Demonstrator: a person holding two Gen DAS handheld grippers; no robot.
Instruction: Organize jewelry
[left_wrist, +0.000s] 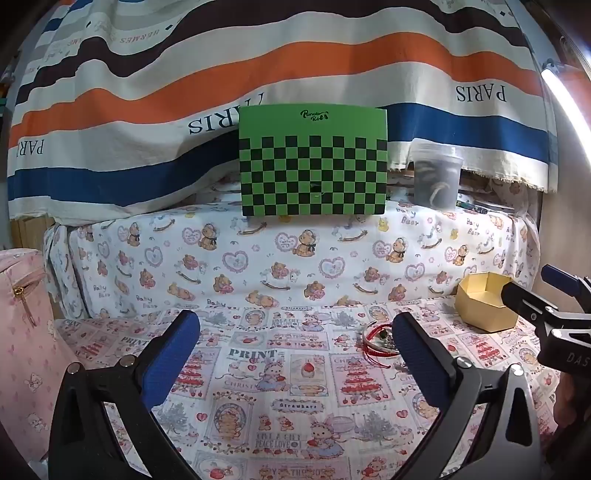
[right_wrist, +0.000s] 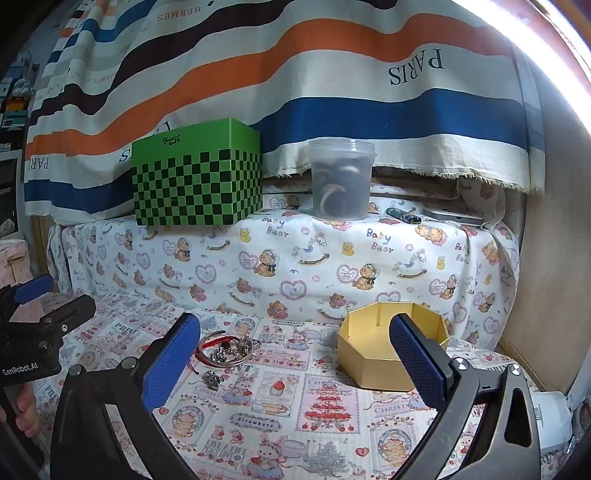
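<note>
- Left gripper (left_wrist: 295, 343): jaws spread wide, nothing between them.
- Right gripper (right_wrist: 295, 347): jaws spread wide, nothing held.
- Jewelry (right_wrist: 226, 347): heaped on the cloth (right_wrist: 295, 413), left of the gold box (right_wrist: 373, 360), apart from it.
- Gold box: lidless.

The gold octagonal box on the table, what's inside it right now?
The gold box looks empty: bare floor and inner walls show. The right gripper's finger covers its right part, so that corner can't be checked. The jewelry pile lies outside.
</note>
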